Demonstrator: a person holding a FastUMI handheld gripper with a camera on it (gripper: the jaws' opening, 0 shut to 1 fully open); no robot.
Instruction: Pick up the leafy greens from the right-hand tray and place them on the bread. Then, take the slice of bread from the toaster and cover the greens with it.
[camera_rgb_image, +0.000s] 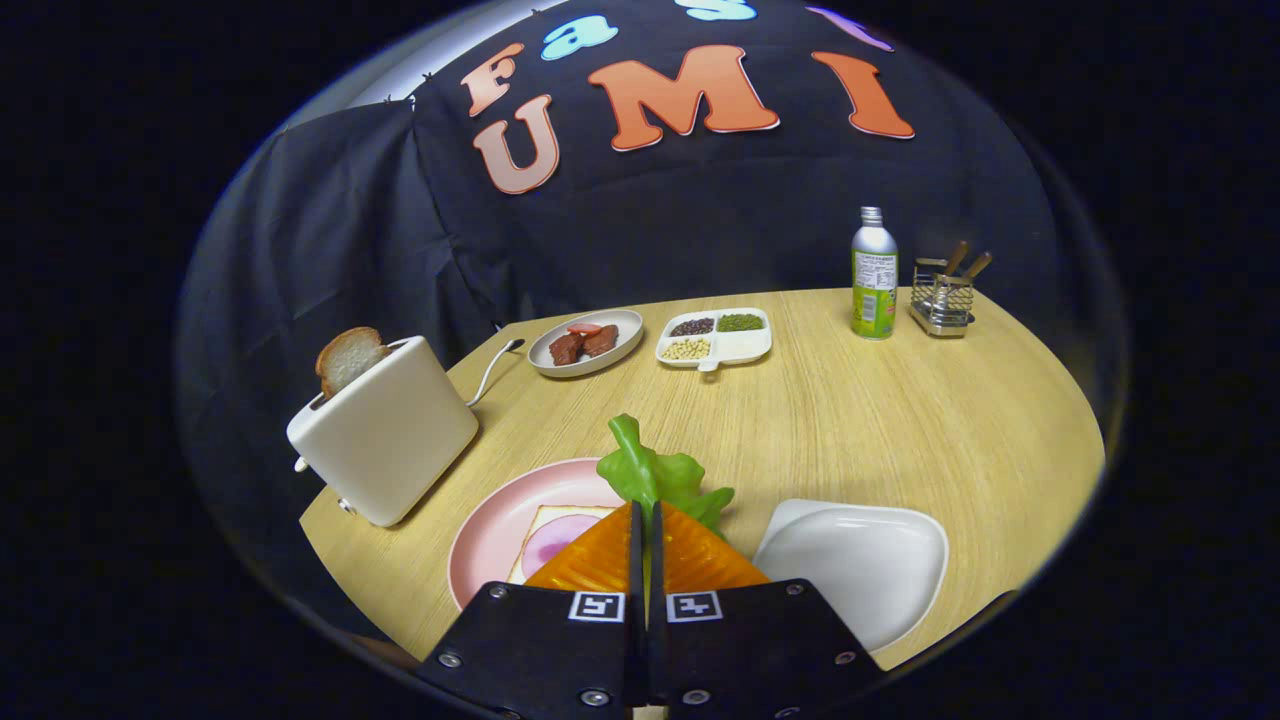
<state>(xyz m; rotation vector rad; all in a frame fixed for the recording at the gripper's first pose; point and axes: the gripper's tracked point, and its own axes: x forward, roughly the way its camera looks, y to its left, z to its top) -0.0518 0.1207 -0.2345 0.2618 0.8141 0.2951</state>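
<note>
I had the gripper pinched nearly closed, both fingers pressing together on the leafy greens, held aloft.

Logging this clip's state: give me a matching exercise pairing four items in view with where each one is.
Things:
1. leafy greens
2. bread slice
3. green bottle
4. white tray

Places:
A. standing in the toaster slot
B. beside the wire utensil holder
C. pinched in the gripper, whose jaws are shut on it
D. bare, right of the pink plate

Pairs: 1-C, 2-A, 3-B, 4-D
</note>
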